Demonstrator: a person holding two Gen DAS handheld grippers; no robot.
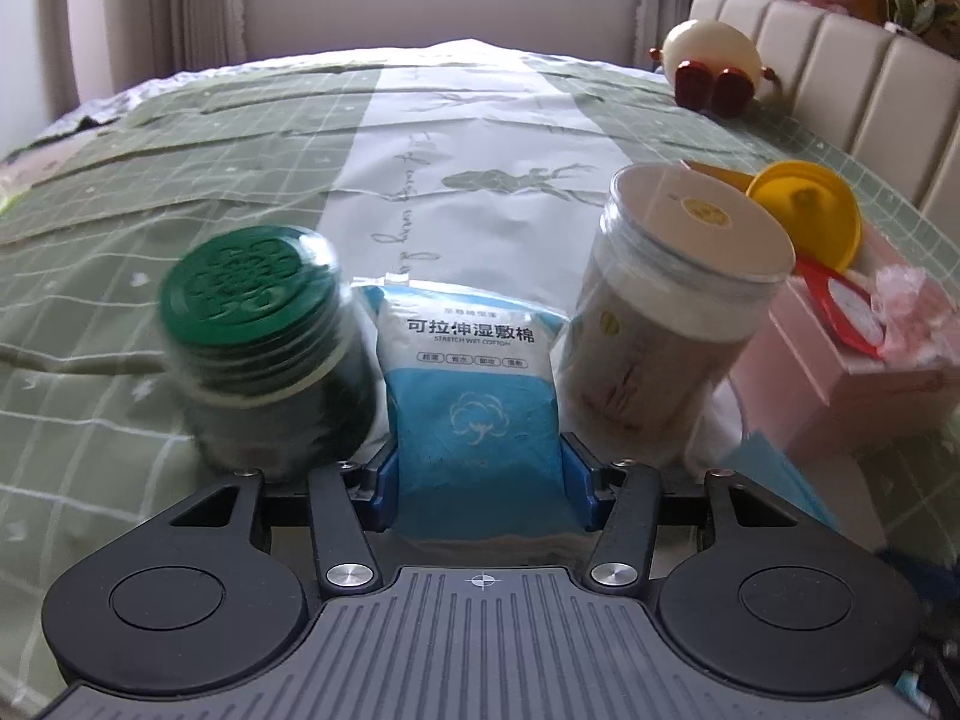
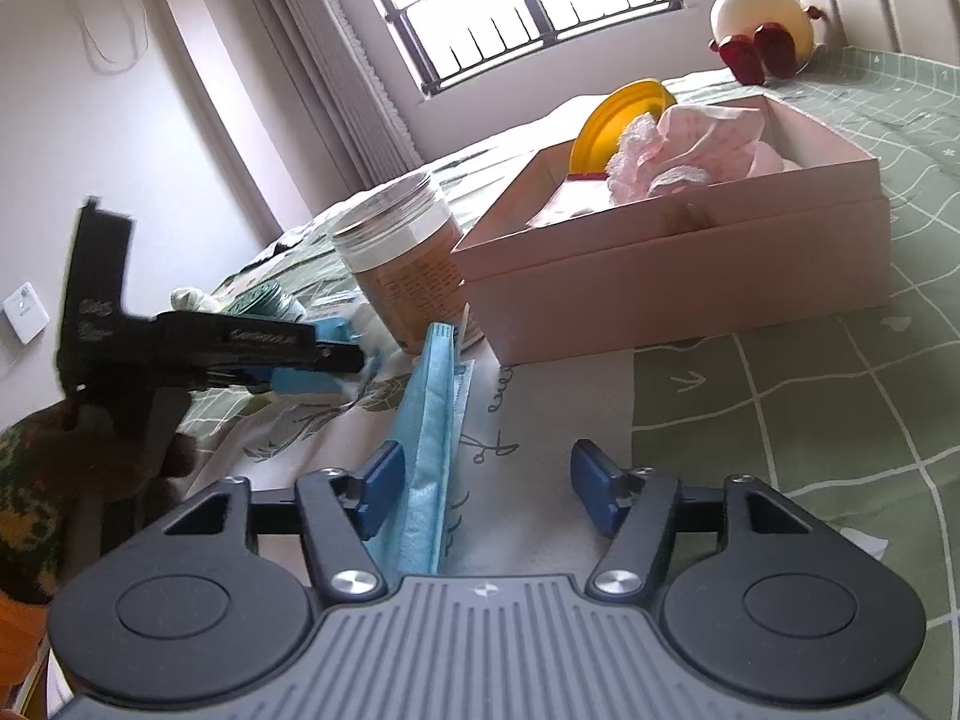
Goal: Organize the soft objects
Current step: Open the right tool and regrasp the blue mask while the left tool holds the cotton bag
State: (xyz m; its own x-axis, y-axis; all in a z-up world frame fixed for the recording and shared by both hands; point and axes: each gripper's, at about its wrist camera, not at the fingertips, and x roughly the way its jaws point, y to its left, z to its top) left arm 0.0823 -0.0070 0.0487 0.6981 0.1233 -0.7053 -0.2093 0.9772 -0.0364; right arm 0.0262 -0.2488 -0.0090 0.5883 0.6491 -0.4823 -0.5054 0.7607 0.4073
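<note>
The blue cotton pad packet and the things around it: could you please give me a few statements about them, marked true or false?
1. The left gripper is closed on the blue packet. True.
2. The right gripper is clamped on the blue face mask. False: its jaws stand wide apart, and the mask only lies against the left finger.
3. The green-lidded jar stands to the left of the packet in the left wrist view. True.
4. The clear-lidded jar is inside the pink box. False: it stands on the bed beside the box.
5. The yellow lid sits in the pink box. True.
</note>
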